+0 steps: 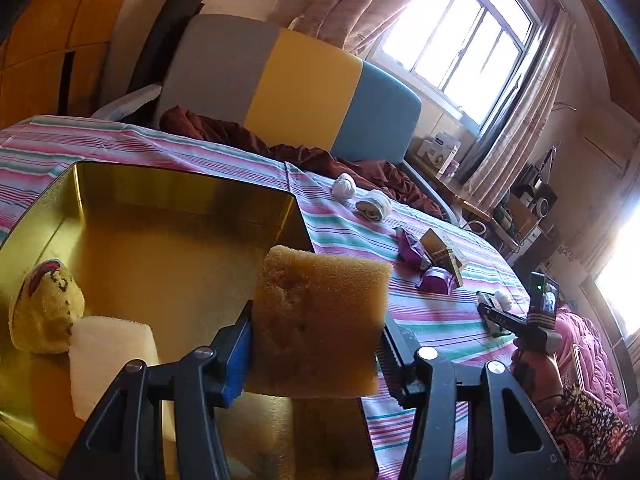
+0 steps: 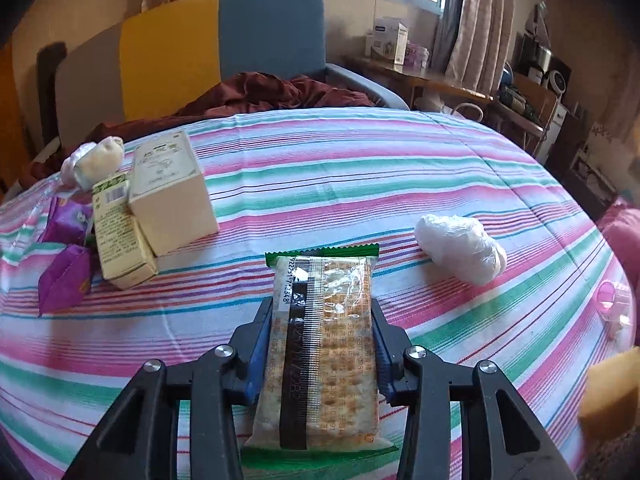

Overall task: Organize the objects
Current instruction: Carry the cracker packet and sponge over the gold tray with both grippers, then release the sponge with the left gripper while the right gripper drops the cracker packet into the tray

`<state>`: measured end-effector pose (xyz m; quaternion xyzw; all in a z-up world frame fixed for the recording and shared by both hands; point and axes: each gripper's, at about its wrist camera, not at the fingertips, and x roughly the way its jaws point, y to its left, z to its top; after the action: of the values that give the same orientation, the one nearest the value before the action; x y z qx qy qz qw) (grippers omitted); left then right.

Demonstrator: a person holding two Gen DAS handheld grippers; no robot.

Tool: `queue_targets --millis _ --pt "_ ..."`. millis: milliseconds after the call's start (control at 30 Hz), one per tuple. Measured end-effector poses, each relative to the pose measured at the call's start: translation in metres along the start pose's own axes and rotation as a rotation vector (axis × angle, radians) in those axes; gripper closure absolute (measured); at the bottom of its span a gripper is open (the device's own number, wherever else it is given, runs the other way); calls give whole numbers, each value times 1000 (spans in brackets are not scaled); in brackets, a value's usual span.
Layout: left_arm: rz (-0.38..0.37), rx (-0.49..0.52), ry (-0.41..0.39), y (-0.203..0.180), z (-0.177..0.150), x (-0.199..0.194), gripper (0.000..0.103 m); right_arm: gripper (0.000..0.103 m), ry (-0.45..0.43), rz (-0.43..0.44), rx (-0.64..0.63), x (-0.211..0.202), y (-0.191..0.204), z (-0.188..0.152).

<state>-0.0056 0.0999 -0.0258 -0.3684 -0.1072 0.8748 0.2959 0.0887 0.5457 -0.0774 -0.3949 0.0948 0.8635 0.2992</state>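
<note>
the left gripper (image 1: 316, 320) is clamped on a tan sponge (image 1: 320, 320), its pads pressing the sponge's two sides, and holds it in the air above the near right corner of a gold metal tin (image 1: 192, 192). inside the tin, against its left wall, sit a yellow rolled sock (image 1: 46, 308) with a rainbow patch and, touching it, a white foam block (image 1: 112, 356). the tin rests on a bed covered with a pink, green and white striped sheet (image 1: 440, 312).

the right gripper (image 2: 322, 328) is closed on a cracker packet (image 2: 324, 344) with green ends and a clear window, gripping its long sides; the packet lies along the fingers, low over the striped sheet (image 2: 360, 168), and whether it touches the sheet cannot be told. to its right on the sheet lies a white plastic-wrapped bundle (image 2: 460, 248), apart from the packet. to the left stand a cream box (image 2: 172, 192) and, leaning against it, a smaller yellow-green box (image 2: 120, 232). two purple packets (image 2: 66, 276) lie just left of those boxes, and a pale rolled sock (image 2: 96, 160) sits behind them. near the right edge a small pink ring-shaped object (image 2: 612, 296) lies on the sheet.

behind the bed stands a headboard (image 2: 224, 40) in grey, yellow and blue panels, with a dark red blanket (image 2: 260, 92) bunched before it.
</note>
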Motion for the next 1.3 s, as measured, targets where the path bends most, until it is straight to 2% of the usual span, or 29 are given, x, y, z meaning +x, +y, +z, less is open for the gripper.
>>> queue_targets --millis 167,333,500,633,733,967,1167,1300 --pt "22 -18 -7 12 6 -4 48 60 -46 42 -2 -24 12 -6" --pt "57 -79 8 32 13 -4 48 60 -77 158 14 -53 36 -15" --pt "86 -114 20 49 17 -5 48 60 -122 288 -19 -89 81 -22" --pt "138 -133 29 66 34 -4 48 60 -147 397 -55 -117 119 -26" --pt "182 -152 45 82 48 -1 48 60 -156 479 -93 -137 150 -29" --pt "227 -205 108 115 68 12 48 60 -142 633 -191 -174 218 -43" --pt "245 -286 155 141 75 25 46 60 -142 711 -293 -195 265 -53" --pt "255 -387 183 161 73 29 43 60 -137 738 -329 -201 286 -57"
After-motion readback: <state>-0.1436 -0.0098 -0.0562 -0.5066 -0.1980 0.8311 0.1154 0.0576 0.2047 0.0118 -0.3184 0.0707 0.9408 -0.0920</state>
